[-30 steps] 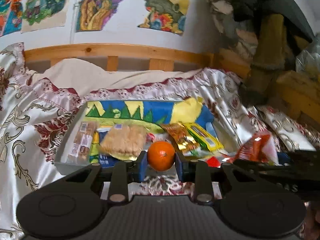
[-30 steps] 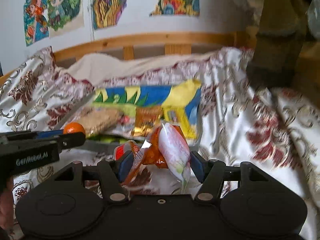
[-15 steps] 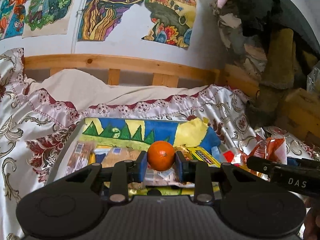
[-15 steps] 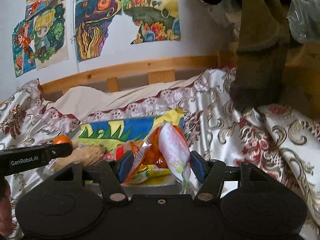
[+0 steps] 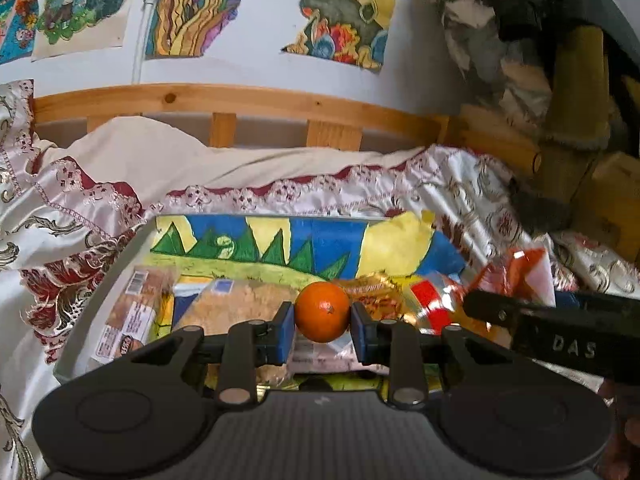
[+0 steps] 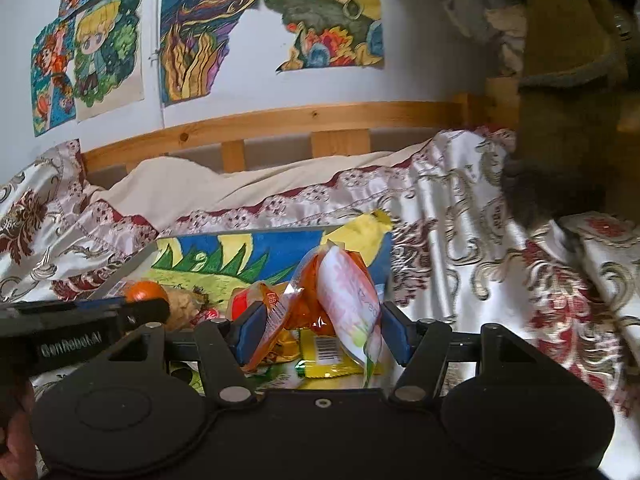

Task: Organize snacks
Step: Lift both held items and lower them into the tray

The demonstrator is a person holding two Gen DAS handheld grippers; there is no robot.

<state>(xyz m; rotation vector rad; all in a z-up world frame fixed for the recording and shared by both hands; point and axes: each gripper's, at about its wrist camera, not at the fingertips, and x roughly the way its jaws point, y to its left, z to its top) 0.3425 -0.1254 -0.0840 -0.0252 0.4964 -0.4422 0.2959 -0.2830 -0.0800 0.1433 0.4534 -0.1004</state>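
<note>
A patterned bedspread [image 5: 80,216] is spread across the frame, and a grey tray [image 5: 84,320] lined with a bright drawing is set on it at centre, filled with snack packets. An orange packet [image 6: 340,300] is clamped by the right gripper [image 6: 320,332] at lower centre; an orange [image 5: 322,317] is pinched by the left gripper [image 5: 322,334] above the tray

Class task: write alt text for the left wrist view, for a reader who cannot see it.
The left gripper grips a small orange fruit in its jaws above a grey tray of packaged snacks lined with a colourful drawing, on a patterned bedspread. At right, the right gripper carries an orange snack packet.
</note>
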